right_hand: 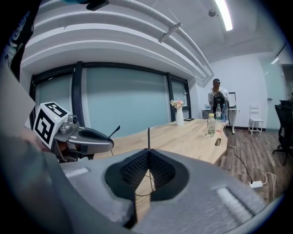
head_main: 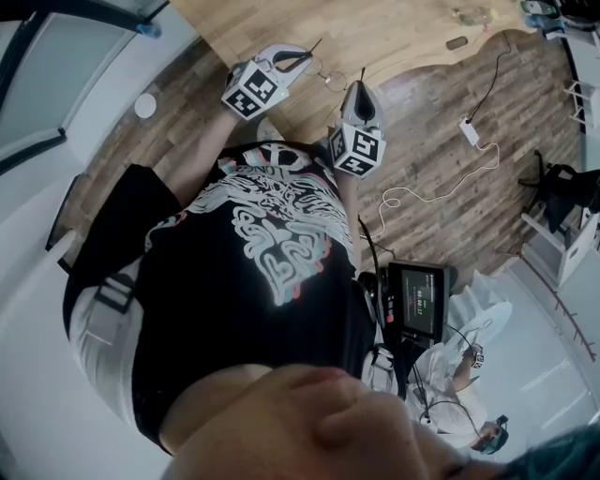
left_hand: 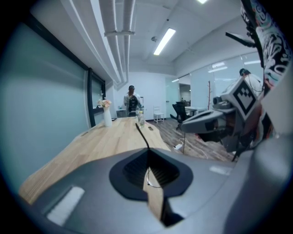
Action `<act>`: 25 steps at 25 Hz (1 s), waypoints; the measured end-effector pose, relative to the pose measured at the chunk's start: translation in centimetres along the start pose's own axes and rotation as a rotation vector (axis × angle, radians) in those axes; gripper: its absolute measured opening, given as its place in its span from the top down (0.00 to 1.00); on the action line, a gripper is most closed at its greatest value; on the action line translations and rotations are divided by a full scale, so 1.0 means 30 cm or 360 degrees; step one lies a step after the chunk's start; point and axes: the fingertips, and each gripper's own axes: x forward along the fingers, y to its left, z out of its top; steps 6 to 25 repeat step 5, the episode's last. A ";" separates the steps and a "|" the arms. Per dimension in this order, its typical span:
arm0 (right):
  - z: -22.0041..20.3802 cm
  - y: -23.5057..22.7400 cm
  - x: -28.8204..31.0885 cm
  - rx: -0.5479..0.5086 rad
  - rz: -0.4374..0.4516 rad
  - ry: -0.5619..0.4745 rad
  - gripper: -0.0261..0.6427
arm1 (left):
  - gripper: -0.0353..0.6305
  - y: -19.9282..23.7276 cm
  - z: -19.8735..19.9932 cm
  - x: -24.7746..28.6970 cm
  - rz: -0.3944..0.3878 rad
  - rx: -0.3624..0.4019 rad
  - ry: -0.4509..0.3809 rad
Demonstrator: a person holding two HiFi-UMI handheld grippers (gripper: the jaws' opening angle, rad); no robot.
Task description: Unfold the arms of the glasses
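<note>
Left hand-held gripper (left_hand: 147,154), right hand-held gripper (right_hand: 147,157), each pinching glasses (head_main: 330,79) arm, above wooden table (head_main: 403,28); glass-walled office (right_hand: 123,96)

We look steeply down from the head; both gripper views face closely along their jaws, sharing the pale wooden surface (left_hand: 105,141).

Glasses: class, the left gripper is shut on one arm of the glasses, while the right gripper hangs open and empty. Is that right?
Not quite. The right gripper is not open and empty: the right gripper view shows its jaws shut on the other thin black arm of the glasses. The left gripper is indeed shut on one arm.
</note>
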 end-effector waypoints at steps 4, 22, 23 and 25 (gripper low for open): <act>0.003 -0.002 -0.016 0.0017 -0.0010 0.0001 0.96 | 0.96 -0.013 0.010 -0.007 -0.0011 0.0010 0.0003; 0.005 -0.003 -0.020 0.0020 -0.0013 0.0001 0.96 | 0.96 -0.017 0.013 -0.008 -0.0014 0.0014 0.0003; 0.005 -0.003 -0.020 0.0020 -0.0013 0.0001 0.96 | 0.96 -0.017 0.013 -0.008 -0.0014 0.0014 0.0003; 0.005 -0.003 -0.020 0.0020 -0.0013 0.0001 0.96 | 0.96 -0.017 0.013 -0.008 -0.0014 0.0014 0.0003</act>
